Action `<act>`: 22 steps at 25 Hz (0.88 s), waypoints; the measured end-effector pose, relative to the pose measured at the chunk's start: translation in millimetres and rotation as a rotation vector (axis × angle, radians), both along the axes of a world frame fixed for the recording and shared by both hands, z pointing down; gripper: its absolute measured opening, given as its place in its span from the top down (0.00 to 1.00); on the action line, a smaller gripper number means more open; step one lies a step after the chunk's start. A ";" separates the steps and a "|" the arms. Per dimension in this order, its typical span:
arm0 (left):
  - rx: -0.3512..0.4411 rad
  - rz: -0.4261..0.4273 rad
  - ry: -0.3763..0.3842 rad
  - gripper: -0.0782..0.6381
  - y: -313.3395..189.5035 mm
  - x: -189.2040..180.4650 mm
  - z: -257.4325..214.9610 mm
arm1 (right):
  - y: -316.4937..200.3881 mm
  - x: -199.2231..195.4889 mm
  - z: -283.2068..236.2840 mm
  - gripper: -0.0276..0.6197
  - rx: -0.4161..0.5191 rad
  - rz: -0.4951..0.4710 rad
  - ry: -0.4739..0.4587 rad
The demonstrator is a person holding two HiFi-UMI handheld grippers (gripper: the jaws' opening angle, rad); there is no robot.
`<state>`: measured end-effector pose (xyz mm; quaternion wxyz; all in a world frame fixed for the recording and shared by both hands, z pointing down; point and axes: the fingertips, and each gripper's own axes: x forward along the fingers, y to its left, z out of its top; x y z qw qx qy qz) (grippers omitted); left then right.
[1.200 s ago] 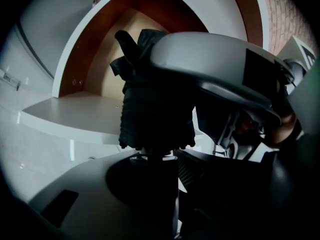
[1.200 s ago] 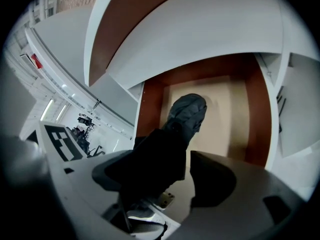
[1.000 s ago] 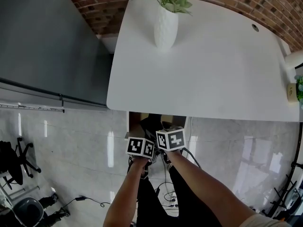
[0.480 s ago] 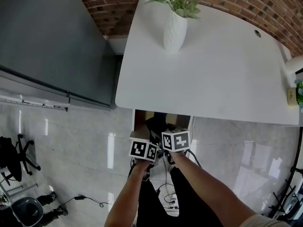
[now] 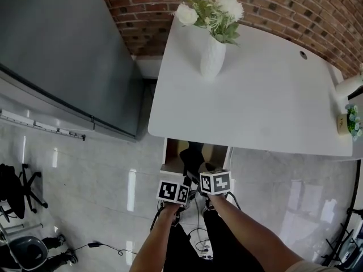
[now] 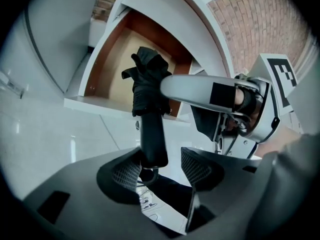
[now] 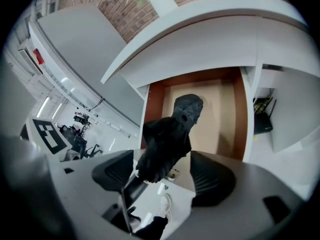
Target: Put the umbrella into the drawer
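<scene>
Umbrella (image 7: 167,144): black, folded, held in the air over the front edge of the open drawer (image 7: 220,109), tip toward the drawer, below the near edge of the desk (image 5: 255,95).
Right hand-held gripper (image 7: 164,175): closed on the folded canopy.
Left hand-held gripper (image 6: 161,170): jaws had just been opening and stood apart, with the handle (image 6: 152,139) between them, beside the left pad.
Vase (image 5: 212,58): with flowers, near the desk's far edge.

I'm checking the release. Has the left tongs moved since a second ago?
Yes: in the head view the left tongs has pulled back from the desk edge, toward the person. Its jaws have just been opening, the umbrella handle between them.
</scene>
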<state>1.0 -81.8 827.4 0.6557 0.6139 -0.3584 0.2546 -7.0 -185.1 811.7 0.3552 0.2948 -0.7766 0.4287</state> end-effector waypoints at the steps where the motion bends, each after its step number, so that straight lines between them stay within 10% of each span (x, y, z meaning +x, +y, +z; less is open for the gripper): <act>1: 0.005 -0.002 -0.014 0.55 2.7 -1.6 -4.1 | 2.9 0.6 -5.6 0.42 -0.001 -0.002 -0.007; 22: 0.123 -0.155 -0.115 0.81 40.3 -6.3 -105.8 | 78.3 10.4 -113.8 0.43 -0.003 -0.049 -0.042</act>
